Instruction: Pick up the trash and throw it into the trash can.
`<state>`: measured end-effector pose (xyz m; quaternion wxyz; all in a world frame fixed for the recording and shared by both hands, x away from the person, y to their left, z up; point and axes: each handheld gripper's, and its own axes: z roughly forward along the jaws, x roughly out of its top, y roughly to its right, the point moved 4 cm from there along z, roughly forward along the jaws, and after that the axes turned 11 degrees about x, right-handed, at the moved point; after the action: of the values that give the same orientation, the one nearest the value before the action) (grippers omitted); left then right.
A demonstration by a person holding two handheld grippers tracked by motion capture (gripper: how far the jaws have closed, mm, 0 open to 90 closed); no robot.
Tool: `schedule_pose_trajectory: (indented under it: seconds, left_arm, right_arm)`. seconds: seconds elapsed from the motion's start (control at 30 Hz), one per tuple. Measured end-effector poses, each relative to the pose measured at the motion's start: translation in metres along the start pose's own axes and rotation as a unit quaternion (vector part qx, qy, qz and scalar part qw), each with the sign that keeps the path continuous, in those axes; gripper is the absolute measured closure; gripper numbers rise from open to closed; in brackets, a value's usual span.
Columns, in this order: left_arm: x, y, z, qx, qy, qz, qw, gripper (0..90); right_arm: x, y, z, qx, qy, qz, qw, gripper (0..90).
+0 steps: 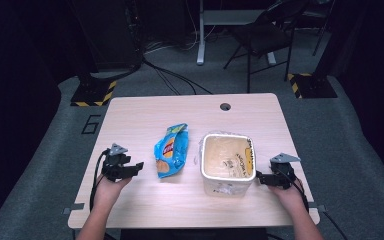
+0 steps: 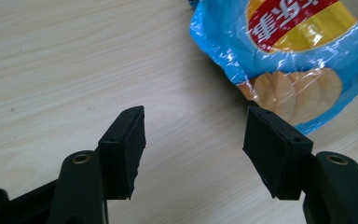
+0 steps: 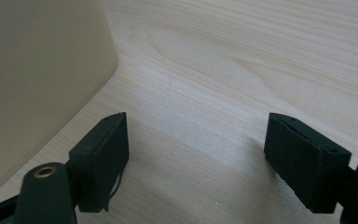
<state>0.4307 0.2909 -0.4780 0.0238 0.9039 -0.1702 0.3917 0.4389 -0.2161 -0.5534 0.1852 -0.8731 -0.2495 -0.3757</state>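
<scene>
gleaming crinkly chip bag [image 2: 289, 51], rounded tub [image 1: 227, 162]

This looks like a lab or recording room rather than a home. A plain wooden table [image 1: 190, 200] with a cable hole [image 1: 225, 106] near its far edge stands on grey carpet [image 1: 360, 150], flanked by stand bases marked with yellow-and-black hazard tape [image 1: 94, 93]. Cables [image 1: 175, 80] run across the floor beyond, near a folding chair [image 1: 265, 35] and a desk leg [image 1: 200, 37].
</scene>
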Motion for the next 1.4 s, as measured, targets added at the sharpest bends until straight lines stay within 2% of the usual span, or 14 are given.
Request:
schedule_pose_trajectory:
  seconds: [0.07,0.23,0.3,0.5,0.67,0.77,0.87,1.13,1.2,1.4]
  left_arm:
    - [0.006,0.003,-0.001,-0.003,0.001,0.009,1.0,38.5]
    - [0.019,0.012,-0.002,-0.015,0.005,0.009,0.9998,38.3]
    - [0.022,0.015,-0.001,-0.017,0.005,0.016,0.9997,38.6]
    - [0.039,0.02,-0.002,-0.008,0.013,0.027,0.9995,35.8]
    - [0.053,0.026,-0.002,-0.009,0.016,0.038,0.9991,35.8]
    - [0.059,0.029,0.001,-0.011,0.01,0.046,0.9988,40.0]
    - [0.064,0.031,0.004,-0.011,0.007,0.042,0.999,45.2]
    - [0.077,0.033,0.013,-0.014,0.01,0.028,0.9995,50.4]
    - [0.081,0.032,0.016,-0.016,0.012,0.017,0.9996,50.8]
    - [0.087,0.032,0.021,-0.016,0.016,0.013,0.9997,51.3]
  right_arm:
    - [0.0,0.0,0.0,0.0,0.0,-0.001,1.0,21.2]
    - [0.0,0.0,0.0,0.0,0.0,0.0,1.0,21.1]
    - [0.0,0.0,0.0,0.0,0.0,0.0,1.0,21.2]
    - [0.0,0.0,0.0,0.0,0.0,0.0,1.0,21.1]
    - [0.0,0.0,0.0,0.0,0.0,-0.001,1.0,21.2]
    - [0.0,0.0,0.0,0.0,0.0,-0.001,1.0,21.1]
    - [0.0,0.0,0.0,0.0,0.0,0.0,1.0,21.1]
    - [0.0,0.0,0.0,-0.001,0.0,-0.001,1.0,20.9]
    - [0.0,0.0,0.0,-0.001,0.0,-0.001,1.0,20.9]
    - [0.0,0.0,0.0,-0.001,0.0,-0.001,1.0,20.9]
